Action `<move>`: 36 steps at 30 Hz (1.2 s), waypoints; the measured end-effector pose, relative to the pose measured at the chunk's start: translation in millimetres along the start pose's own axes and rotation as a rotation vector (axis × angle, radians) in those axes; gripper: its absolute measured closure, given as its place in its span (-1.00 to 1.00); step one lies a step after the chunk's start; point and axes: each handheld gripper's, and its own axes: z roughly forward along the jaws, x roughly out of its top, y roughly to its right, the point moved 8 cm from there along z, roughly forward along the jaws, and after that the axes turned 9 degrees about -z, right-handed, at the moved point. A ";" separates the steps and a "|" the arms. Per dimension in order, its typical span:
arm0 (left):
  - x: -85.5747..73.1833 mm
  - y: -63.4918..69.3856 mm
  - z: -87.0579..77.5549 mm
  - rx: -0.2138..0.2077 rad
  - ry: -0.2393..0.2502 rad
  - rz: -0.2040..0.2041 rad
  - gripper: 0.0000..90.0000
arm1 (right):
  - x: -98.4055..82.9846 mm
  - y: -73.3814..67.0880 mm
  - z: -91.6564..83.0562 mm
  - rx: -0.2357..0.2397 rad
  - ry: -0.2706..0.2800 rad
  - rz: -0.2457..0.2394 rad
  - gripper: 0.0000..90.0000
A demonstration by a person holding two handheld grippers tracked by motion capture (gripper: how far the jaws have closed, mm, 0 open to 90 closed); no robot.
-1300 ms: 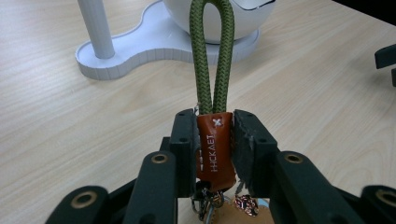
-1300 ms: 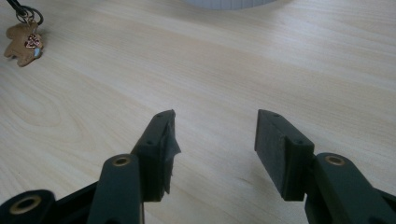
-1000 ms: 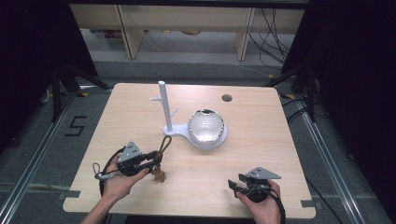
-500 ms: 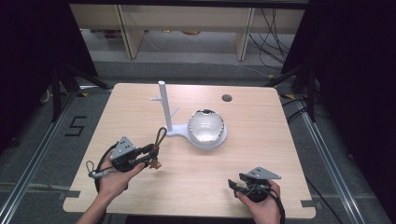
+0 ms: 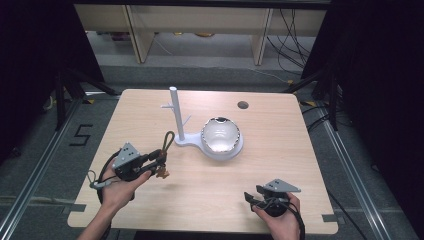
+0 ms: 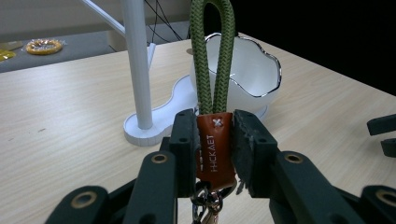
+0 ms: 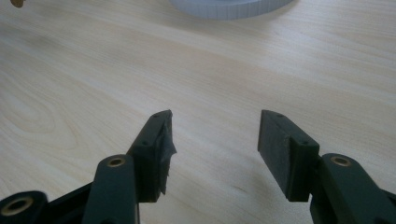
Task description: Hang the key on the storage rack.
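Olive cord loop on a brown leather tab: the keychain [image 6: 214,116] sat pinched in the left gripper [image 6: 214,154], jaws pressed onto the tab from both sides, loop standing up above them, metal ring and clasp hanging below. In the high view the left gripper [image 5: 150,161] was at lower left of frame, with the keychain [image 5: 165,145] angled toward frame centre, its loop just short of the stand [image 5: 176,117]. The stand was white, an upright post with short side pegs, sharing its base with a silver-rimmed bowl [image 5: 221,136] at centre frame.

Right gripper [image 5: 260,197] rested low at lower right, jaws spread, nothing between them (bare table [image 7: 140,70] ahead of it in its own view).

Step in hand, as I judged it: carrying the keychain to the stand for hanging. Next move would call for lifting the loop to peg height, steering its opening over a peg tip (pegs thin, loop narrow, so alignment matters), then easing the grip. Post could get nudged if the approach ran wide.
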 end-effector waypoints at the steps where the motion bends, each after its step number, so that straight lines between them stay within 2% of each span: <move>1: 0.8 -0.3 -0.5 0.000 0.000 0.003 0.54 | -0.6 1.6 -1.7 -0.023 -0.012 -0.009 0.02; 6: 6.8 -1.5 -2.3 0.005 0.013 0.012 0.54 | -0.1 1.9 -2.1 -0.026 -0.010 -0.012 0.02; 8: 8.4 -1.7 -2.1 0.007 0.018 0.012 0.54 | 0.8 1.1 -0.5 -0.013 0.006 -0.009 0.02; 9: 9.2 -2.3 -2.1 0.011 0.018 0.017 0.54 | -0.3 1.6 -1.9 -0.023 -0.011 -0.013 0.02; 12: 12.0 -2.7 -1.3 0.003 0.029 0.015 0.54 | -0.5 1.6 -1.9 -0.024 -0.012 -0.013 0.02; 14: 13.5 -3.4 -1.9 0.013 0.027 0.014 0.54 | -0.8 1.7 -1.9 -0.025 -0.014 -0.011 0.02; 15: 14.3 -3.8 -1.9 0.013 0.028 0.018 0.54 | -1.4 0.4 -1.9 -0.017 -0.022 0.005 0.01; 28: 28.1 -7.2 -1.7 0.020 0.055 0.015 0.54 | -1.3 0.7 -2.0 -0.020 -0.022 0.006 0.01; 32: 32.8 -8.7 -1.7 0.024 0.066 0.016 0.54 | -0.1 -0.1 -0.3 -0.005 -0.003 0.008 0.01; 36: 35.5 -9.8 -1.2 0.021 0.076 0.016 0.54 | 0.9 1.4 -0.7 -0.018 0.007 -0.009 0.01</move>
